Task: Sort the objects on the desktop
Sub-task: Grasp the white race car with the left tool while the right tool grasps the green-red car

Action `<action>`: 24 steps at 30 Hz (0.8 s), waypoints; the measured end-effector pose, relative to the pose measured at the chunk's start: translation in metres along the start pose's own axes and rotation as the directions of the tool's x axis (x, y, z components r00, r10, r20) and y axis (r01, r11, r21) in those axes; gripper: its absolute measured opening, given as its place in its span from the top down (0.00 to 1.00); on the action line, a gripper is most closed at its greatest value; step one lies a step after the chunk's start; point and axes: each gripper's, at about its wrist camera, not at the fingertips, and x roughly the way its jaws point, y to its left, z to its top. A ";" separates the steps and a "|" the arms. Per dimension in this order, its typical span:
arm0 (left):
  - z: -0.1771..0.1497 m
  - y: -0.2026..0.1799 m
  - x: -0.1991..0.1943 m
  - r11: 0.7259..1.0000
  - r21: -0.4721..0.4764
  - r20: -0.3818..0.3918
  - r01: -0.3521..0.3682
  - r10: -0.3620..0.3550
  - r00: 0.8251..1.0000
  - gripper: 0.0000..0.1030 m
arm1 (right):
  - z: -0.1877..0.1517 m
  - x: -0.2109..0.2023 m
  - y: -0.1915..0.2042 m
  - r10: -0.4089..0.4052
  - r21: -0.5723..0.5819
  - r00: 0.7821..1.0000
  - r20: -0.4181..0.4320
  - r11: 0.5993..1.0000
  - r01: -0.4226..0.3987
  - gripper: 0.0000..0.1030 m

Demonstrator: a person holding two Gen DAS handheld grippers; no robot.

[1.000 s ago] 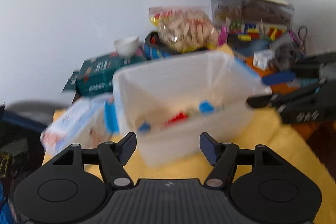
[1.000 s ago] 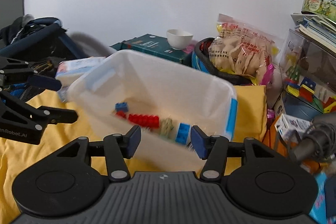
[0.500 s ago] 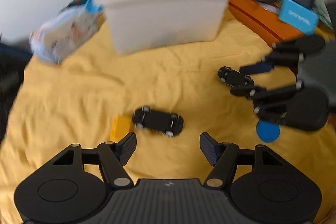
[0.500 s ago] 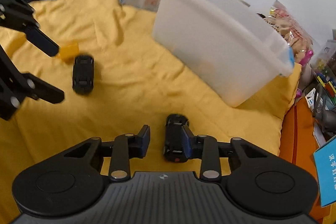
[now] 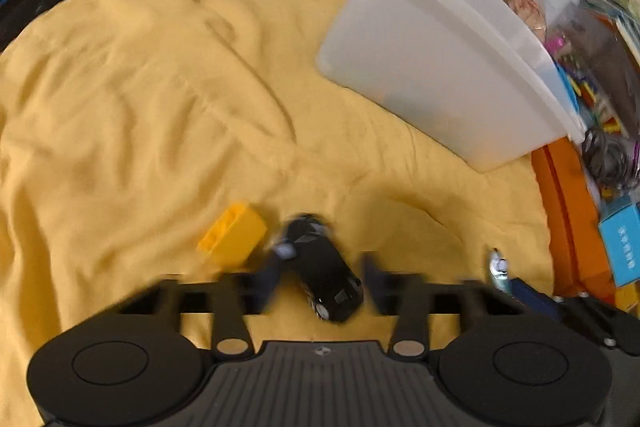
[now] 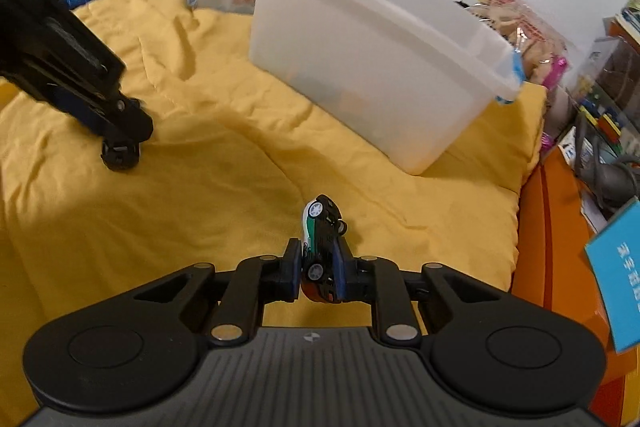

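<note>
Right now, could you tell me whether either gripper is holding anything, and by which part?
The right gripper clamps a toy car by its roof and underside. The left gripper straddles a black car, still open.

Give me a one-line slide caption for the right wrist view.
Right gripper clamps a small green-and-white toy car on its side above the yellow cloth, translucent white plastic bin beyond.
</note>
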 end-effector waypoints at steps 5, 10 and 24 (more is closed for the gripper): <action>0.001 -0.018 -0.001 0.975 0.222 0.008 -0.018 0.017 1.000 0.74 | -0.004 -0.015 -0.009 0.016 0.085 1.000 0.023 0.996 -0.018 0.82; -0.007 -0.047 -0.006 0.887 0.453 0.052 -0.088 0.072 0.996 0.79 | -0.009 -0.020 -0.014 0.023 0.127 0.999 0.023 0.992 -0.025 0.82; -0.046 -0.087 -0.018 0.774 0.634 0.043 0.008 -0.046 0.998 0.76 | -0.014 -0.019 -0.032 0.153 0.311 0.987 0.047 0.937 -0.160 0.82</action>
